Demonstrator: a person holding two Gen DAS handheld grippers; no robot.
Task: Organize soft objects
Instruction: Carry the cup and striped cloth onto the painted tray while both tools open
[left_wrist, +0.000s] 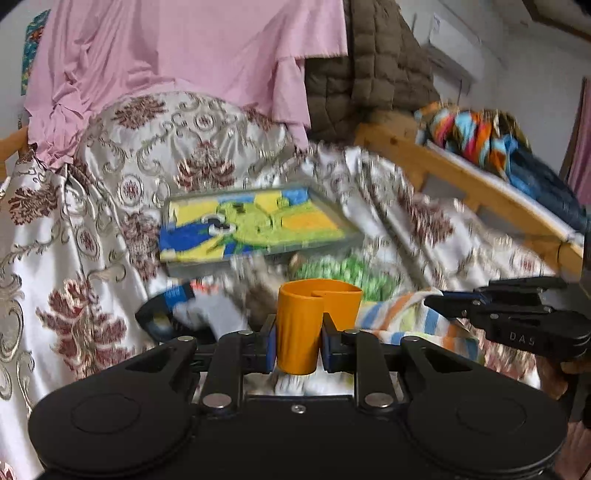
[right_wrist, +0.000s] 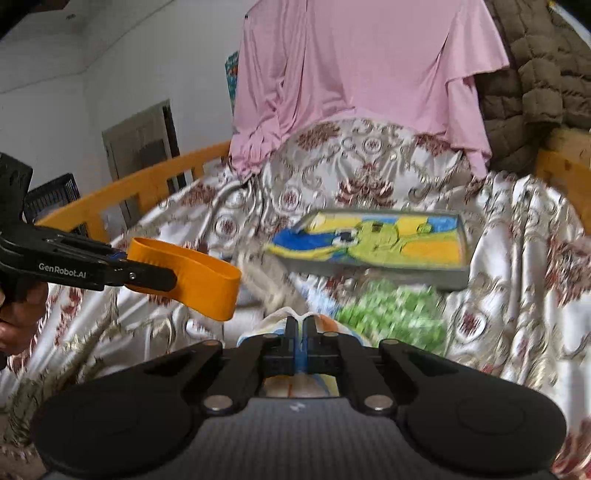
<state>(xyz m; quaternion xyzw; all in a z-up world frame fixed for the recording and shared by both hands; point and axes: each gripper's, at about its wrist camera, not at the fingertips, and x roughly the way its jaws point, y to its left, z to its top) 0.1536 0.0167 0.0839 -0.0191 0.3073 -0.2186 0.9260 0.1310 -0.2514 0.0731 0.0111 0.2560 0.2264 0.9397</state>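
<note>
Above the near end of the bed (left_wrist: 55, 229), left gripper (left_wrist: 298, 341) pinches an orange cup (left_wrist: 314, 321); right gripper (right_wrist: 301, 341), pressed together, pinches striped cloth (left_wrist: 406, 321), tray (right_wrist: 373, 245) beyond.

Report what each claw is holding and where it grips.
Left claw squeezes the orange soft cup across its lower body. Right claw is shut on an edge of the striped cloth.

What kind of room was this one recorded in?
Most likely a bedroom at home. A wooden bed frame carries a floral satin bedspread, a pink garment and a quilted brown jacket hang behind it, and an air conditioner sits on the wall.
</note>
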